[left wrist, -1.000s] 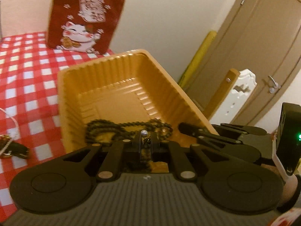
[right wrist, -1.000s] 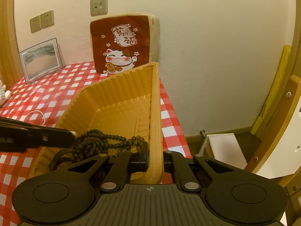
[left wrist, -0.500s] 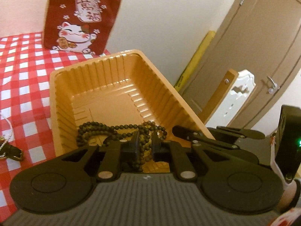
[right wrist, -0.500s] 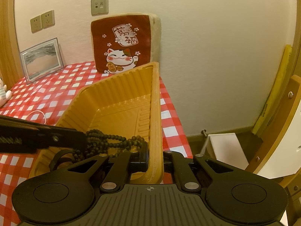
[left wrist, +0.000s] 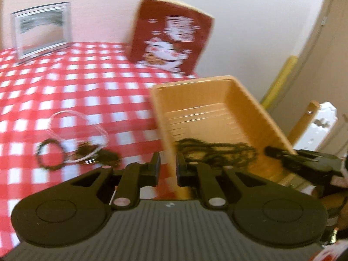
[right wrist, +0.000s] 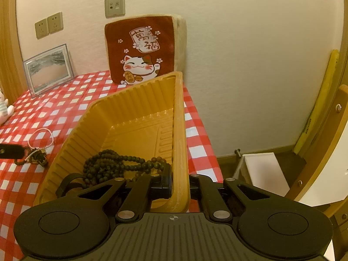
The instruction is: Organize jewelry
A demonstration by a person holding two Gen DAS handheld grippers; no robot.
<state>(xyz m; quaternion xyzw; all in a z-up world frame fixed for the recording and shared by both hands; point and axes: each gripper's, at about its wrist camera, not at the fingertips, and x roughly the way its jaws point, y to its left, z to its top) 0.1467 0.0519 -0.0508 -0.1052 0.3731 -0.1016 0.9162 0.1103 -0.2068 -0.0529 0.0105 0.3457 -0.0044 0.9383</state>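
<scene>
Blur smears the whole left wrist view, so the small pieces on the cloth point(left wrist: 91, 87) read only as a dark ring point(left wrist: 51, 155), a pale loop point(left wrist: 78, 128) and a dark clump. The right wrist view is sharp, but its gripper body hides the tray's point(right wrist: 132, 100) near corner.

A second ago the left gripper point(left wrist: 167, 169) sat over the beads point(right wrist: 121, 165) inside the tray with a strand between its fingers; now it looks past the tray's left wall toward the loose jewelry, and the beads lie free on the tray floor. The right view is unchanged.

Left jaws stand slightly apart with nothing gripped; the tray wall shows in the gap, contact unclear. The right gripper point(right wrist: 179, 182) is clenched on the tray's right wall, tilting the tray. Farther back, a cat cushion point(right wrist: 141, 50) leans on the wall.
</scene>
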